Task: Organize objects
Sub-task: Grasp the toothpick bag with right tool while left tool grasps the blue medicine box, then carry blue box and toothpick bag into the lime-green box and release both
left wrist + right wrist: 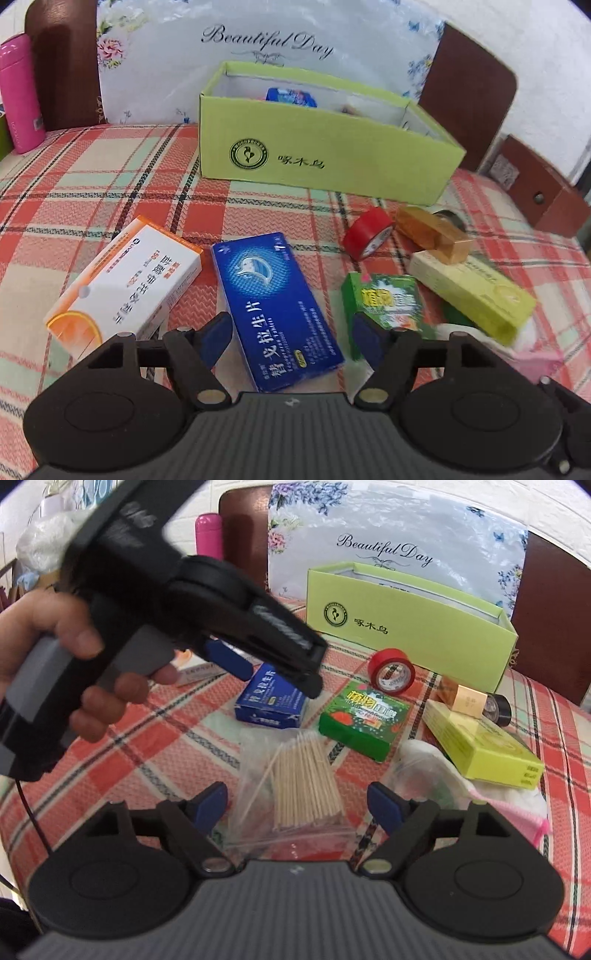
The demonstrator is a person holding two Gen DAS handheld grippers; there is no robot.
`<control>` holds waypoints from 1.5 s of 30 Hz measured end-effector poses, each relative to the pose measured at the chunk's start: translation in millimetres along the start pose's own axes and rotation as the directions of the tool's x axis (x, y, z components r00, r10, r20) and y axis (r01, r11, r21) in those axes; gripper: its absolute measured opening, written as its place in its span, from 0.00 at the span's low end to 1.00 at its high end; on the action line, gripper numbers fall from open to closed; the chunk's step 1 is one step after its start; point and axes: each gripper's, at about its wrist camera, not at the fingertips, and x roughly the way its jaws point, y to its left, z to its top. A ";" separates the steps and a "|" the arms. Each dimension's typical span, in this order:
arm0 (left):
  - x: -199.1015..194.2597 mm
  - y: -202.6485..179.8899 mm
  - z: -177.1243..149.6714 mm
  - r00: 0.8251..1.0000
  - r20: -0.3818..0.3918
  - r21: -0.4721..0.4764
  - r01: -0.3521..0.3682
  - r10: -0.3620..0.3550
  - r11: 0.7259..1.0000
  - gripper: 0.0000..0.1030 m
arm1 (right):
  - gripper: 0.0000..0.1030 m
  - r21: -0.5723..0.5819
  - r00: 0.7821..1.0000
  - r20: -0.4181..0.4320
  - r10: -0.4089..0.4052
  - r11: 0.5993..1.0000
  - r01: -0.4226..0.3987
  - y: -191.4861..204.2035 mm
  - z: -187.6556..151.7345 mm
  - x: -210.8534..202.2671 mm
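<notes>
Risk: left gripper (290, 332), jaws spread, straddles blue tablet box (275, 310) askew; closing may nudge orange-white medicine box (125, 284). Right gripper (297, 803), spread, could crush toothpick bag (299, 786).

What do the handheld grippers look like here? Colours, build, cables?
Both match: the left gripper and right gripper have black linkage arms, blue finger pads, brass-coloured pivot pins and a ribbed grey body. From the right view, the left one shows a grey pistol handle in a bare hand; a thin dark cable trails below.
</notes>
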 end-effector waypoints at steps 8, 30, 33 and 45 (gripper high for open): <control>-9.6 12.2 -17.6 0.999 -0.035 0.082 0.040 -0.037 0.996 0.63 | 0.30 -0.022 0.994 -0.022 0.112 0.993 -0.112 13.6 -3.3 -6.1; -47.4 25.6 -13.9 0.997 0.071 0.019 0.020 -0.021 1.000 0.60 | 0.19 0.133 0.952 0.156 0.263 0.950 -0.284 -18.4 11.0 -48.9; -62.2 22.9 -3.4 0.992 0.120 0.019 0.045 -0.047 0.999 0.23 | 0.18 0.183 0.931 0.228 0.285 0.927 -0.328 -34.8 19.2 -59.8; -48.7 6.9 -21.8 0.999 0.034 0.189 0.013 -0.020 0.982 0.67 | 0.17 0.275 0.947 0.269 0.176 0.928 -0.251 -76.1 25.1 -65.5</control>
